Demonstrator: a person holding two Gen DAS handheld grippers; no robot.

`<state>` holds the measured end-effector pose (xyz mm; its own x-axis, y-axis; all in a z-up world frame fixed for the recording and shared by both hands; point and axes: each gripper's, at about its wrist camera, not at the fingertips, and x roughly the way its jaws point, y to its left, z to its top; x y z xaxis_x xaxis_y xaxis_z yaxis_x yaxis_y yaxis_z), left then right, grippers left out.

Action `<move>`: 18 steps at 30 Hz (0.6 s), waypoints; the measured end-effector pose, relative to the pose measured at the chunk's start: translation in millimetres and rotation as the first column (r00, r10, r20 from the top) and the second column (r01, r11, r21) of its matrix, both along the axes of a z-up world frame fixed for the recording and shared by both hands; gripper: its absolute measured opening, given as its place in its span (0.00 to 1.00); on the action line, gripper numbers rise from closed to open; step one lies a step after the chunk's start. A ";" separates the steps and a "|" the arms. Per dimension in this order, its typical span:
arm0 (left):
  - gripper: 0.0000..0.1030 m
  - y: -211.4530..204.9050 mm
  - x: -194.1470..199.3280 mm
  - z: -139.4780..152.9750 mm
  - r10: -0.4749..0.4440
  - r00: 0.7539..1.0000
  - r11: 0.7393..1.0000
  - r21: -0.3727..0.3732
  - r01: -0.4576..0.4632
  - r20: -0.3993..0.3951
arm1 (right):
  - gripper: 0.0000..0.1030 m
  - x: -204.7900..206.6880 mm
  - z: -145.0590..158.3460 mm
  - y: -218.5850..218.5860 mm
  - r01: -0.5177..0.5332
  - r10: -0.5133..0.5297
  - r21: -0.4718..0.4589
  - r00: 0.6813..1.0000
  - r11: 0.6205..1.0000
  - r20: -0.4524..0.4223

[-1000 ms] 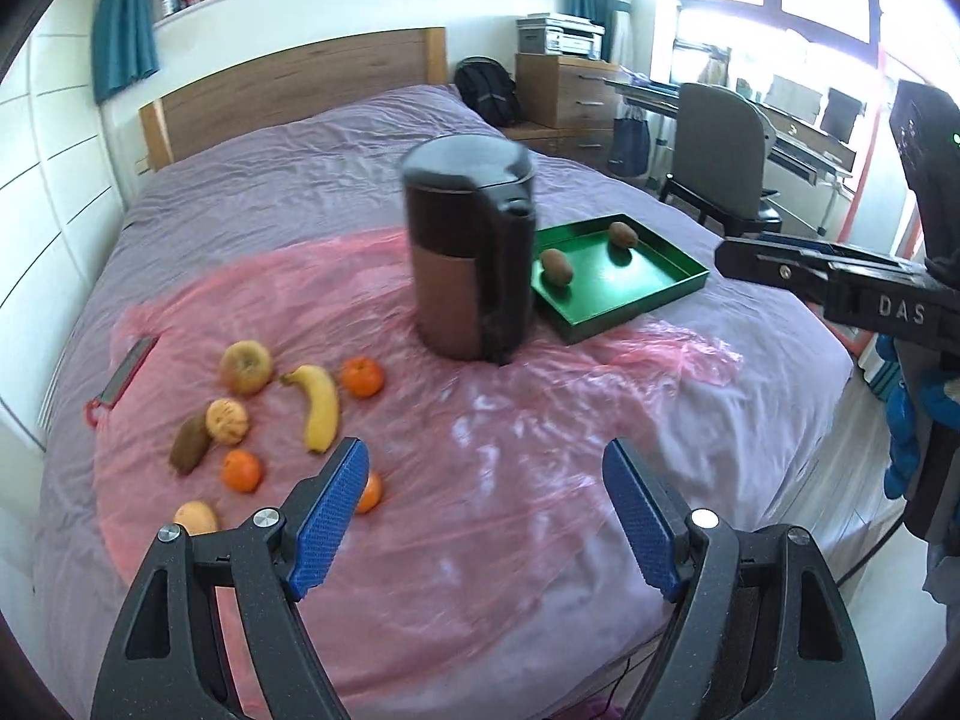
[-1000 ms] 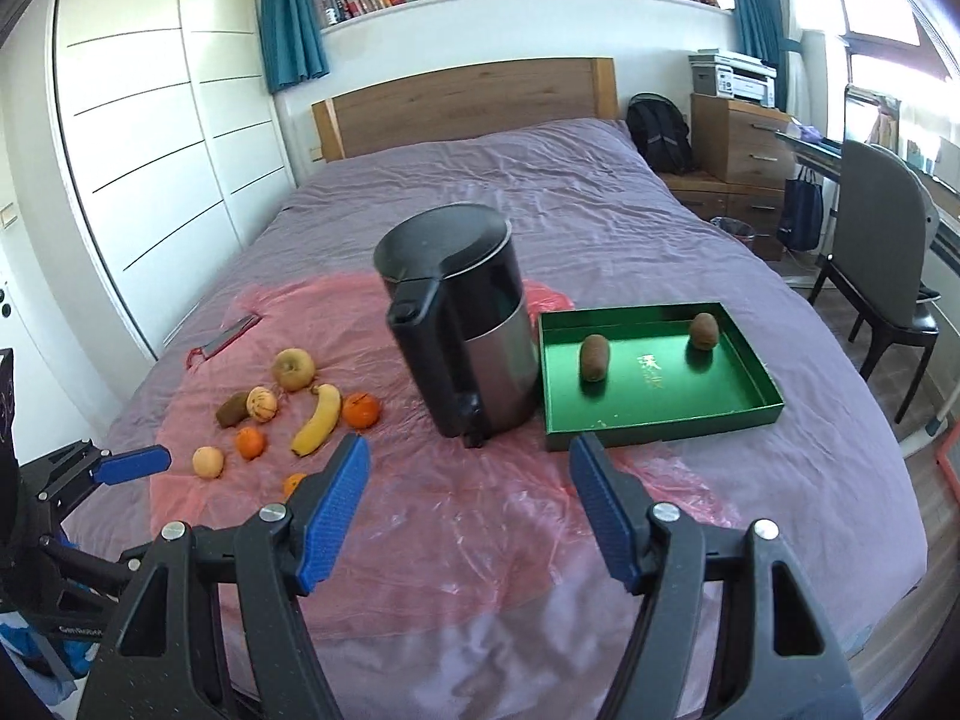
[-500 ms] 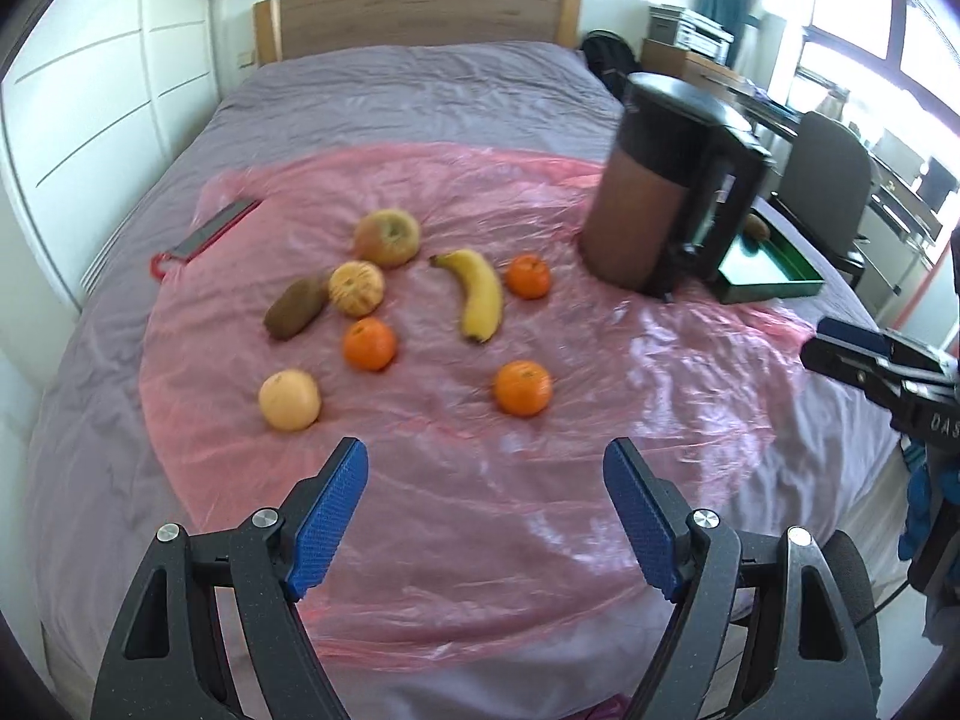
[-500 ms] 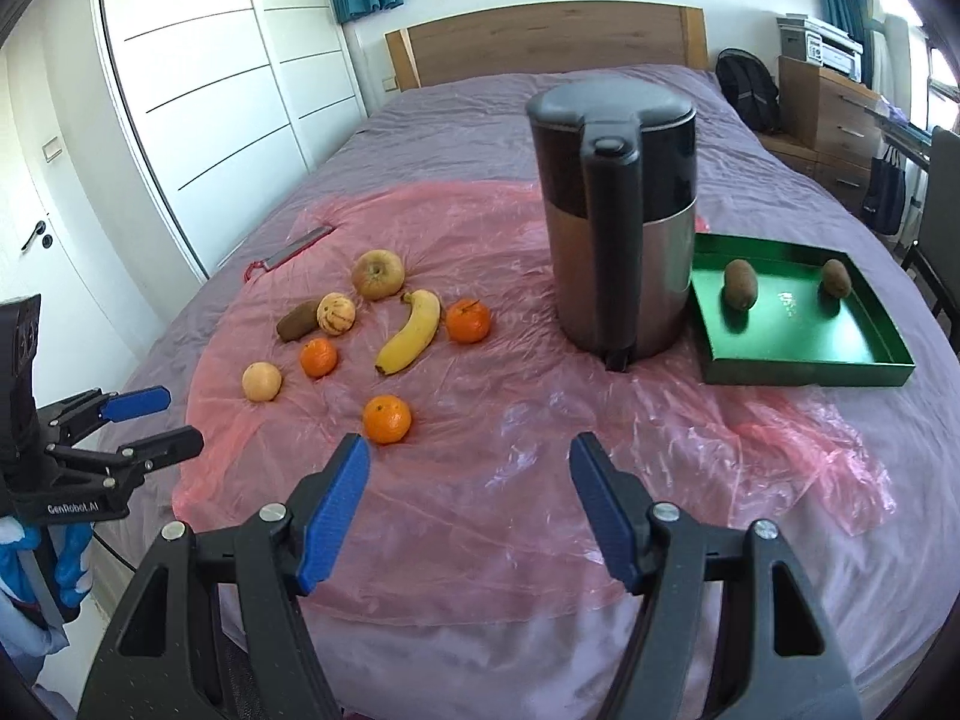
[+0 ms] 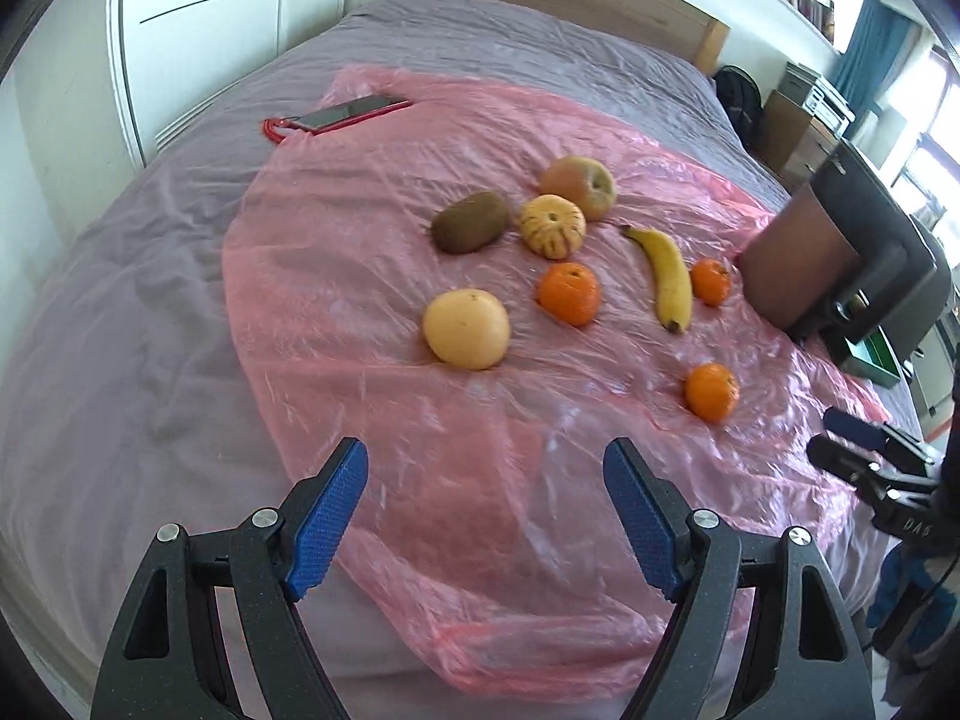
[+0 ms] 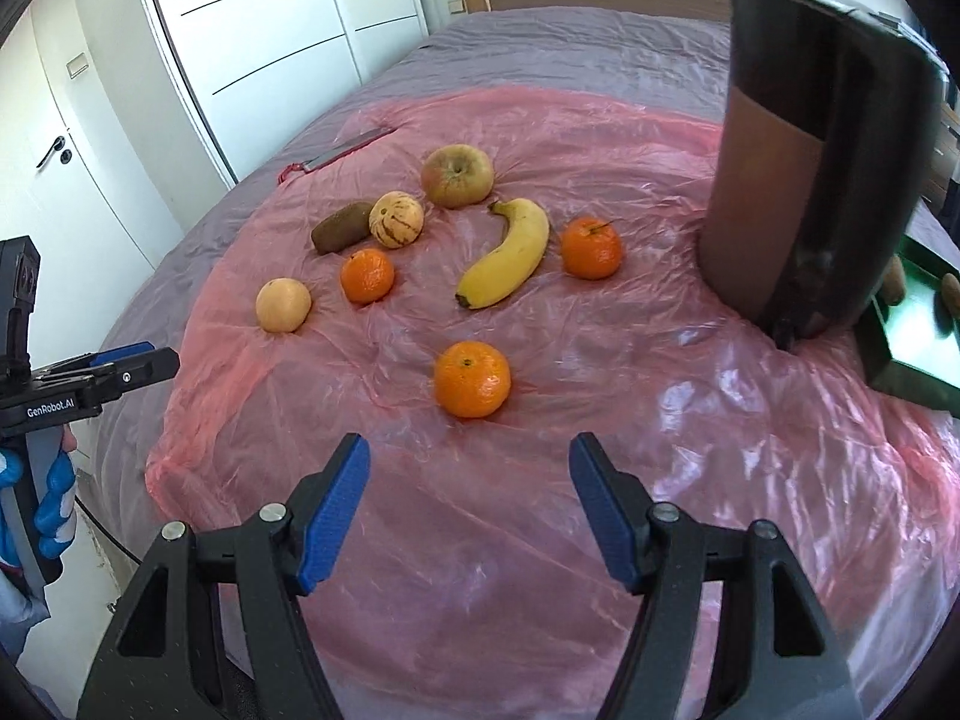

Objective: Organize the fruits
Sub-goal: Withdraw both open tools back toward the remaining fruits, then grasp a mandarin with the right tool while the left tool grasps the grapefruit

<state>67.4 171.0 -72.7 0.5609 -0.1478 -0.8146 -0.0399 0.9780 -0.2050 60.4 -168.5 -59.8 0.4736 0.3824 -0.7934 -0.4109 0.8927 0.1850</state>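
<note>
Pink plastic sheet (image 6: pixel 600 510) carries all the loose fruit, and you're at the approach step: both the left gripper (image 5: pixel 486 516) and the right gripper (image 6: pixel 468 504) hang wide open and empty. The nearest mandarin (image 6: pixel 472 379) lies just ahead of the right; lower around it, then carry it to the green tray (image 6: pixel 918 348).

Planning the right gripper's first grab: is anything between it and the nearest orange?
Nothing visible. The right gripper is open, and only bare pink plastic sheet lies between it and the nearest orange.
</note>
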 end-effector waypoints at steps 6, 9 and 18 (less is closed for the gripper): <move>0.74 8.6 33.3 -15.5 -0.002 1.000 1.000 -0.005 0.001 -0.017 | 0.98 29.9 -29.8 22.9 0.002 -0.002 -0.019 0.999 1.000 -0.039; 0.74 8.1 50.8 -23.7 -0.008 1.000 1.000 -0.011 0.007 -0.028 | 0.93 43.4 -37.9 29.5 0.012 -0.013 -0.033 0.999 0.999 -0.049; 0.70 -0.4 88.5 -45.2 -0.014 0.998 0.999 0.033 0.016 -0.069 | 0.85 61.5 -52.7 41.4 0.015 -0.021 -0.075 0.997 0.997 -0.074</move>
<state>156.0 170.5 -117.8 0.5015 -0.1275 -0.8557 -0.0382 0.9849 -0.1691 121.9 -127.2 -112.6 0.4186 0.3130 -0.8525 -0.3824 0.9122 0.1472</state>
